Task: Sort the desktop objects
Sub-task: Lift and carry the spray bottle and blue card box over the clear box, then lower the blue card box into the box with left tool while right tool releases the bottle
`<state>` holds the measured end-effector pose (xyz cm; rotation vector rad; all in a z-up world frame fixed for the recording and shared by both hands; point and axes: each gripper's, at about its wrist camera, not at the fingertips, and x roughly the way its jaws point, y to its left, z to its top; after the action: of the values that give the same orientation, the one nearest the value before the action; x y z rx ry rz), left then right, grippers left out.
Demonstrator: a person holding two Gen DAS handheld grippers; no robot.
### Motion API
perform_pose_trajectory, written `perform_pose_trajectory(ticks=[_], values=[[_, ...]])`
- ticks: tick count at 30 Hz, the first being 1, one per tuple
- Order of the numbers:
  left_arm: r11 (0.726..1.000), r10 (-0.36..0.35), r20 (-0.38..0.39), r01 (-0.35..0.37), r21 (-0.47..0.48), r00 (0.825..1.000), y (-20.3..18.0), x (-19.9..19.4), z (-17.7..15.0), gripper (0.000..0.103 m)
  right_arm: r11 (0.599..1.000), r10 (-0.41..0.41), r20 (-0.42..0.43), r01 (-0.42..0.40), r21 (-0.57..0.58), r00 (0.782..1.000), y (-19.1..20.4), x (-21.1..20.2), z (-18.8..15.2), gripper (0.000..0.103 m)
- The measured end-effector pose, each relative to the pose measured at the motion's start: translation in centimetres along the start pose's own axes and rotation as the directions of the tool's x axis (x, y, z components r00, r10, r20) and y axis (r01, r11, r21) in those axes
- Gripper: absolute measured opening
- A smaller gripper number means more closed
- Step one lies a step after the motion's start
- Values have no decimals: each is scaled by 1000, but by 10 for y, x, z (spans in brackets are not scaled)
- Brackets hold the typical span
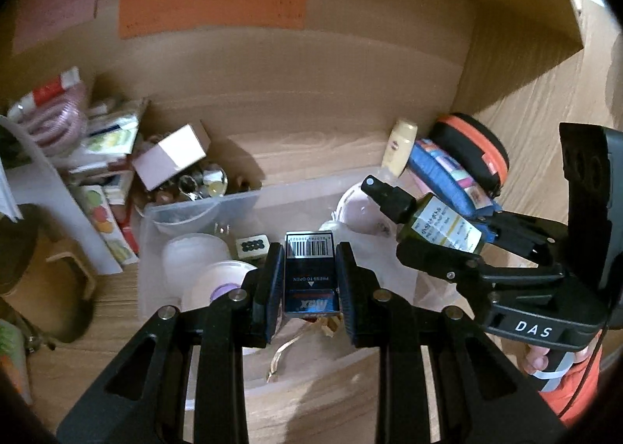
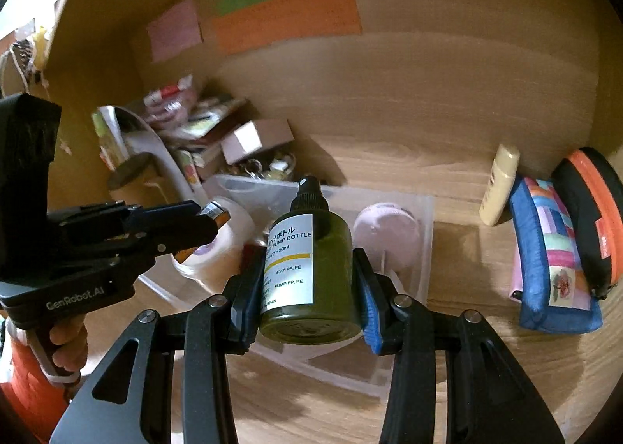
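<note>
My left gripper (image 1: 309,272) is shut on a small dark blue box with a barcode (image 1: 309,268), held above a clear plastic bin (image 1: 202,210). It also shows in the right wrist view (image 2: 210,216) at the left. My right gripper (image 2: 307,268) is shut on a dark green pump bottle (image 2: 307,268) with a white label and black spray cap, held over the bin (image 2: 422,249). In the left wrist view the bottle (image 1: 436,226) and right gripper (image 1: 447,245) sit at the right.
The bin holds white tape rolls (image 1: 194,253), a pale round item (image 2: 383,228) and small bits. Right of it lie a cream tube (image 2: 500,183), a blue patchwork pouch (image 2: 553,253) and a black-orange case (image 2: 592,210). Boxes and packets (image 1: 113,155) pile at left. Wooden walls surround.
</note>
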<state>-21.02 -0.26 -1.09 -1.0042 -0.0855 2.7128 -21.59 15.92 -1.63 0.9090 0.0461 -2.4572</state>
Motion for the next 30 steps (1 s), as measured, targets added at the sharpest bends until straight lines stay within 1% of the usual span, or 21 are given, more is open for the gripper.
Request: perform_pose_trajectory(ticks=[6, 13, 24, 27, 30], values=[[1000, 4, -33, -3, 19, 999, -5, 17, -3, 26, 1000, 19, -29, -18, 22, 999, -9, 10, -4, 38], [999, 10, -69, -6, 51, 998, -12, 33, -9, 26, 1000, -14, -54, 15, 11, 998, -10, 20, -6, 38], [997, 19, -115, -10, 77, 993, -13, 47, -13, 26, 999, -36, -78, 36, -10, 996, -7, 28, -10, 38], [996, 38, -112, -28, 90, 993, -15, 49, -13, 26, 999, -46, -79, 44, -21, 996, -5, 29, -11, 38], [995, 39, -110, -29, 90, 993, -16, 48, -14, 26, 999, -47, -77, 45, -22, 996, -5, 29, -11, 38]])
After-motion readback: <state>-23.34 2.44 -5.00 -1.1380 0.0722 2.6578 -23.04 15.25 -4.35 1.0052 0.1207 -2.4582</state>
